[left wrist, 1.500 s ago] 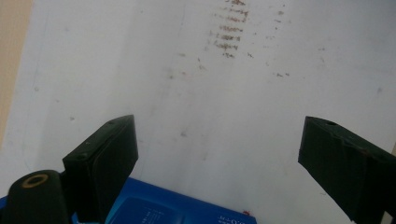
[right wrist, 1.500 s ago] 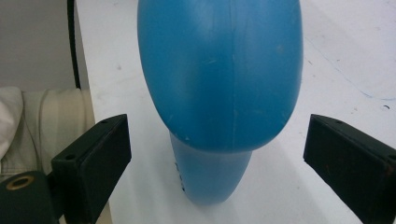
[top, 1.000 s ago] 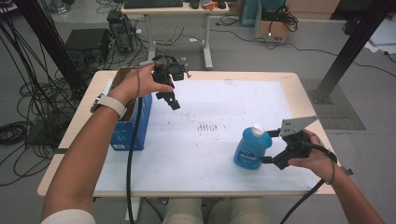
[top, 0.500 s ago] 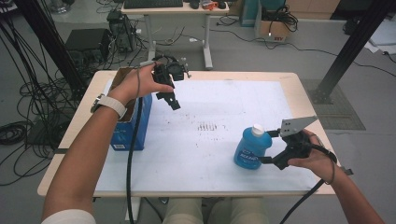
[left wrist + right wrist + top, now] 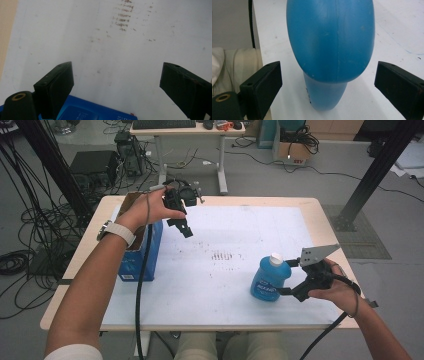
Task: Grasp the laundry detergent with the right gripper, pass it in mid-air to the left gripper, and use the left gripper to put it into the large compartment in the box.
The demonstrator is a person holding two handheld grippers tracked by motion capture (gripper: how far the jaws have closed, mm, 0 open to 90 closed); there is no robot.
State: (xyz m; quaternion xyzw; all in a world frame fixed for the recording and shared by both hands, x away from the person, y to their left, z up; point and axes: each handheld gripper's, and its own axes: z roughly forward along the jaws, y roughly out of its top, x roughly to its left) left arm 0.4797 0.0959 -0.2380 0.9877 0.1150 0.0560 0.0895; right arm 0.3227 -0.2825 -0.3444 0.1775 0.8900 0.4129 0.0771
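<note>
right gripper view: the right tool [image 5: 328,82] stands wide, its jaws either side of the blue bottle [image 5: 330,42] without touching it. high view: the bottle [image 5: 270,279] stands upright at lower right of the table [image 5: 200,285]; the left tool [image 5: 184,227], also wide, hangs at upper left above a blue box [image 5: 145,251].

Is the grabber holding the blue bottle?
No. The right gripper is open around the blue bottle, jaws apart from its sides. The left gripper holds nothing.

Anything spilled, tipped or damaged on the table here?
Nothing spilled or tipped: the blue plastic bottle with white cap stands upright. The white table cover bears brown smudge marks mid-table, which look like old stains.
</note>
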